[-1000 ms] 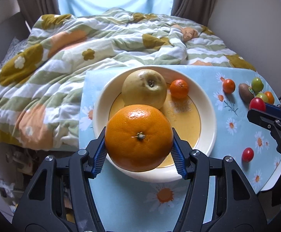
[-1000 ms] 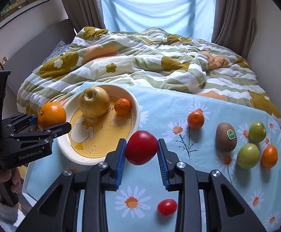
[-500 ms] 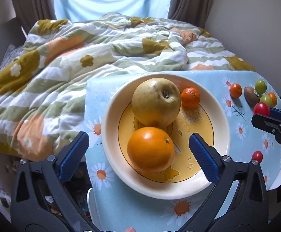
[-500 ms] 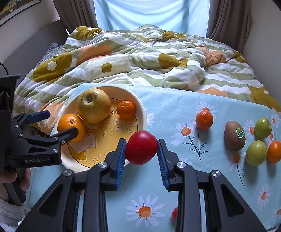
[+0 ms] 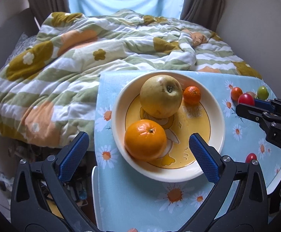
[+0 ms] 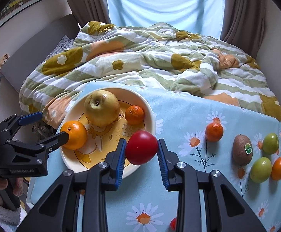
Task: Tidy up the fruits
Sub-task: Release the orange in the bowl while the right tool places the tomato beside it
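A cream plate (image 5: 119, 104) (image 6: 150, 114) with a yellow duck print sits on the blue daisy tablecloth. In it lie a large orange (image 5: 145, 140) (image 6: 74, 135), a yellow-green apple (image 5: 161, 96) (image 6: 101, 110) and a small mandarin (image 5: 191, 95) (image 6: 134, 115). My left gripper (image 5: 138, 147) is open, its jaws wide on either side of the orange and apart from it. My right gripper (image 6: 141, 149) is shut on a red tomato (image 6: 141, 147) (image 5: 246, 99), held over the plate's right rim.
On the cloth to the right lie a mandarin (image 6: 214, 131), a kiwi (image 6: 242, 149), two green fruits (image 6: 270, 143) (image 6: 260, 169), a small orange fruit (image 6: 279, 168) and a cherry tomato (image 5: 251, 157). A rumpled floral duvet (image 6: 150, 58) covers the bed behind.
My left gripper opened and let the large orange go onto the plate, then drew back a little. My right gripper carried the tomato left, up to the plate's rim.
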